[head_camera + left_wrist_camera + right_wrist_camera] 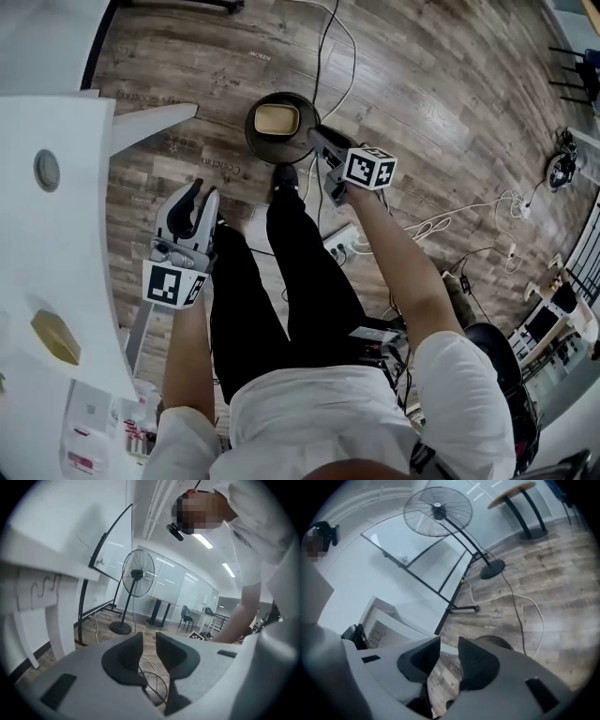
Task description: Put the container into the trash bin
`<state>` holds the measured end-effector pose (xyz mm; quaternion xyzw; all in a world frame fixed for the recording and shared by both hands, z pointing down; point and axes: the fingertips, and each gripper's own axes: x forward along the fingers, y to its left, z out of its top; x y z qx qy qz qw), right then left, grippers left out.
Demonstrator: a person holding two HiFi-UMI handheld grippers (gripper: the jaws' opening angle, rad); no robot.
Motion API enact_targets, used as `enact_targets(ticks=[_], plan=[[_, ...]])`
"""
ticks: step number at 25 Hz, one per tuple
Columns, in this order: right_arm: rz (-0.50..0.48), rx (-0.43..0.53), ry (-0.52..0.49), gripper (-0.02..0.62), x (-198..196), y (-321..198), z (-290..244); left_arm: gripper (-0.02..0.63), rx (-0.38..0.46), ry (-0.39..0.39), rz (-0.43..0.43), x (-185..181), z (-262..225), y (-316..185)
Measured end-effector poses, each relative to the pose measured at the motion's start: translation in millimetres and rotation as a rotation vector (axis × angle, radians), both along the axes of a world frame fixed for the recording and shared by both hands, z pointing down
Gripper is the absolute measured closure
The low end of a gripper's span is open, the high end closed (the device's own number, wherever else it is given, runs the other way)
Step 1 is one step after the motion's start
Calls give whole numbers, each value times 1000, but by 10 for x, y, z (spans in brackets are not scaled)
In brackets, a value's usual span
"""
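A round black trash bin (281, 127) stands on the wood floor in front of the person's feet, and a beige container (277, 119) lies inside it. My right gripper (319, 139) hangs just right of the bin's rim, above it, open with nothing between its jaws. The right gripper view shows that gripper (449, 644) over bare floor, with the bin's dark rim (494, 642) just beyond the right jaw. My left gripper (201, 195) is held to the lower left beside the white table, apart from the bin. Its jaws (149, 639) stand a little apart and empty.
A white table (56, 234) fills the left side, with a beige object (54, 337) on it. The person's legs (281, 281) stand between the grippers. A power strip (339, 242) and cables (441, 225) lie on the floor. A standing fan (438, 508) is farther off.
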<state>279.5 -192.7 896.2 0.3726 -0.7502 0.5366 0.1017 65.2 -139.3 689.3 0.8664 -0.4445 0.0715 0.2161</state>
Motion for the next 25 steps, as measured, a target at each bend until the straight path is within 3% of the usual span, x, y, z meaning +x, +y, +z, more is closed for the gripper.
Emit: enact_targets(ticks=[7, 13, 16, 19, 25], plan=[[-211, 549, -21, 476, -611, -630, -2242, 514, 144, -34, -74, -383, -983, -62], [-246, 860, 22, 476, -714, -659, -3898, 514, 208, -34, -168, -578, -1808, 56], [-268, 1051, 98, 472, -750, -650, -4532, 514, 269, -51, -223, -717, -2290, 95], [-285, 1162, 89, 471, -870, -560, -5086, 514, 323, -79, -286, -917, -2813, 179], [-287, 1247, -6, 471, -926, -218, -6029, 512, 356, -147, -390, -1172, -3675, 642]])
